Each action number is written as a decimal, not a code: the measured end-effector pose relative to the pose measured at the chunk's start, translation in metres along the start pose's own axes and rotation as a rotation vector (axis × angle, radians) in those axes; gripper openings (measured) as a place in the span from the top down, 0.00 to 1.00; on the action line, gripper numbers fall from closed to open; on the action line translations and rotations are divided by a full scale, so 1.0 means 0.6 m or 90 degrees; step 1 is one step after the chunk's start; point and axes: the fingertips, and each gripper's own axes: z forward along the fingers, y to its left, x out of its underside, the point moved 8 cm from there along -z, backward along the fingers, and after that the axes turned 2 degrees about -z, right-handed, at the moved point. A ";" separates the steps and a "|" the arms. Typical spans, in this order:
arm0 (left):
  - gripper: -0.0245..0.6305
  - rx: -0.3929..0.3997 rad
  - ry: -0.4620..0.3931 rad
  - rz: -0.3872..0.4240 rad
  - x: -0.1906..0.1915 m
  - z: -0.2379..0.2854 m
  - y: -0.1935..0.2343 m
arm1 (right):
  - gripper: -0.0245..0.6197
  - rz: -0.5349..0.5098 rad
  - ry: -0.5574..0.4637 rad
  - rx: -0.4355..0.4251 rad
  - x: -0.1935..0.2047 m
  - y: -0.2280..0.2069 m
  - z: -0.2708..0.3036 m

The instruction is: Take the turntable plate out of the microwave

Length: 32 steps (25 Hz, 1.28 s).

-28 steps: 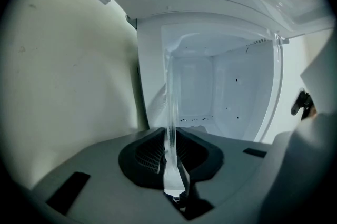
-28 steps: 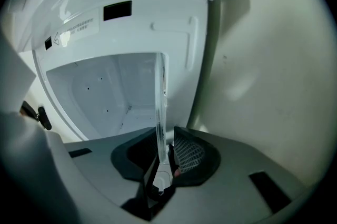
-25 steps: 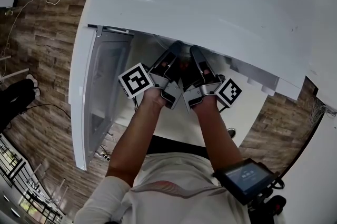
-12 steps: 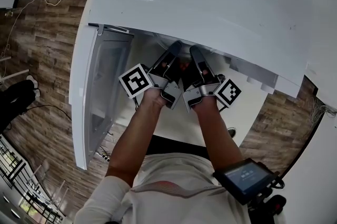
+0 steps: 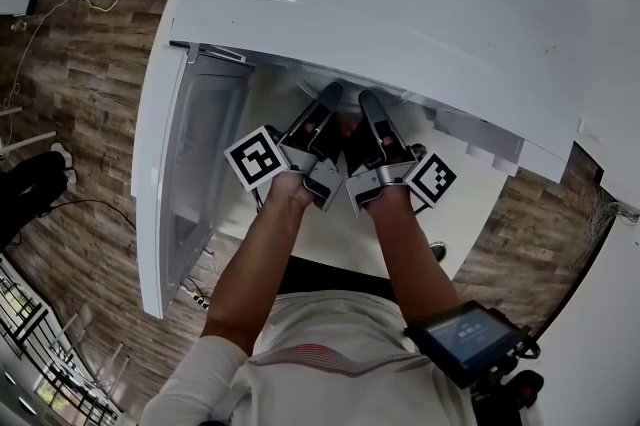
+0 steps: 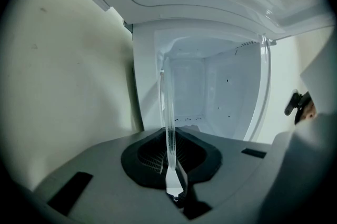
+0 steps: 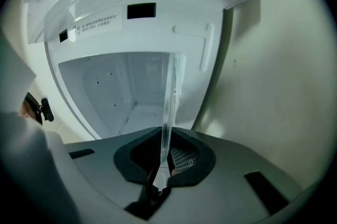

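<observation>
Head view: the left hand-held gripper (image 5: 328, 104) and right hand-held gripper (image 5: 368, 106) poke side by side into the white microwave (image 5: 400, 4). Left gripper view: its jaws have just been closing and now pinch the clear glass turntable plate (image 6: 168, 112), seen edge-on as a thin streak running toward the cavity. Right gripper view: same deal, jaws just squeezed onto the rim.

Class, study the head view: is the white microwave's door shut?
No, the white microwave door stands swung wide open at the left of the oven's front, with its windowed inner face showing.
</observation>
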 end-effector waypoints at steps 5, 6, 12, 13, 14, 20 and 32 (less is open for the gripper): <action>0.90 0.014 -0.006 -0.001 0.006 -0.006 -0.008 | 0.90 -0.014 0.005 -0.004 0.001 0.011 -0.007; 0.90 0.016 -0.006 -0.001 0.008 -0.007 -0.010 | 0.90 -0.017 0.005 -0.007 0.000 0.014 -0.008; 0.90 0.026 -0.013 0.006 0.017 -0.013 -0.028 | 0.90 -0.022 0.013 -0.019 0.000 0.030 -0.017; 0.90 0.026 -0.015 0.007 0.020 -0.015 -0.031 | 0.90 -0.021 0.015 -0.019 -0.001 0.032 -0.020; 0.90 0.027 -0.016 0.008 0.022 -0.017 -0.034 | 0.90 -0.020 0.017 -0.020 -0.001 0.034 -0.023; 0.90 0.035 -0.021 0.015 0.028 -0.027 -0.048 | 0.90 -0.019 0.020 -0.033 0.005 0.048 -0.030; 0.90 0.041 -0.034 0.008 0.052 -0.073 -0.058 | 0.90 -0.018 0.032 -0.043 0.037 0.061 -0.062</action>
